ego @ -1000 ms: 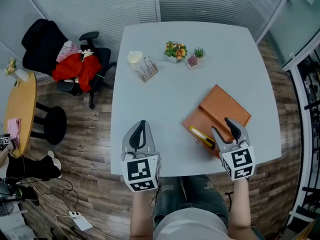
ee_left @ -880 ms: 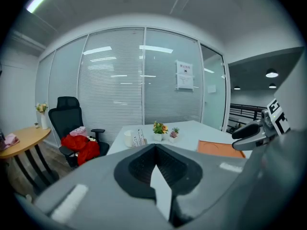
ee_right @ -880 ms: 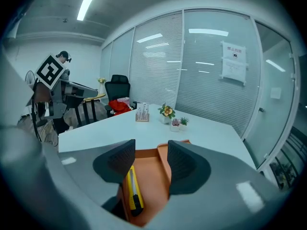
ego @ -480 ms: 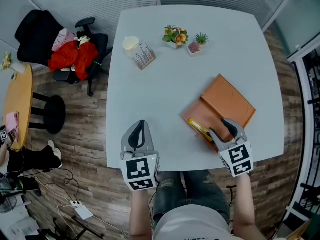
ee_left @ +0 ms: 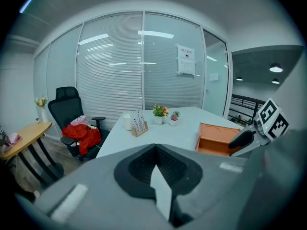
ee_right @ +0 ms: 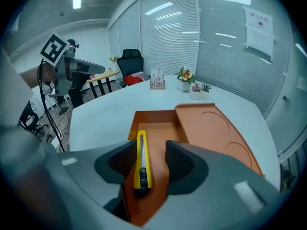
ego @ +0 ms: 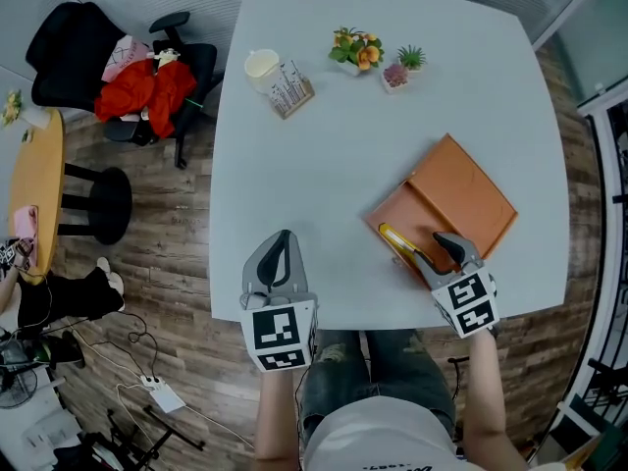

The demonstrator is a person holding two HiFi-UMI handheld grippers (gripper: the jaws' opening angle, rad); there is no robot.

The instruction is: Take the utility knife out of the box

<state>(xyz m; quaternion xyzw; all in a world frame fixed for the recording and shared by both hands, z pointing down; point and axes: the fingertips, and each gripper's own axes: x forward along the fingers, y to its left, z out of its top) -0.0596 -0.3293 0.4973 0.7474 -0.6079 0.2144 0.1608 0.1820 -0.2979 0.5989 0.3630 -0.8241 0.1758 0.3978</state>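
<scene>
An orange box (ego: 404,226) lies open on the white table (ego: 324,175), its lid (ego: 463,196) folded out behind it. A yellow utility knife (ego: 395,243) rests along the tray's left side; in the right gripper view the knife (ee_right: 141,163) runs up between my jaws. My right gripper (ego: 432,246) hangs over the tray's near end, tipped down. Its jaws have just been closing, with the knife between them, but the pads stand apart from it, so it is open (ee_right: 150,150). My left gripper (ego: 283,238) is shut and empty at the table's near edge (ee_left: 156,150).
At the table's far side stand a white cup (ego: 261,64), a small rack (ego: 289,93) and two little plant pots (ego: 357,49). Left of the table are an office chair with red clothes (ego: 147,84), a stool (ego: 93,204) and a round wooden table (ego: 34,180).
Both grippers have come down. The right one has tipped further downwards, settled lower over the knife's near end, and its jaws have narrowed. The knife has not moved in the box.
</scene>
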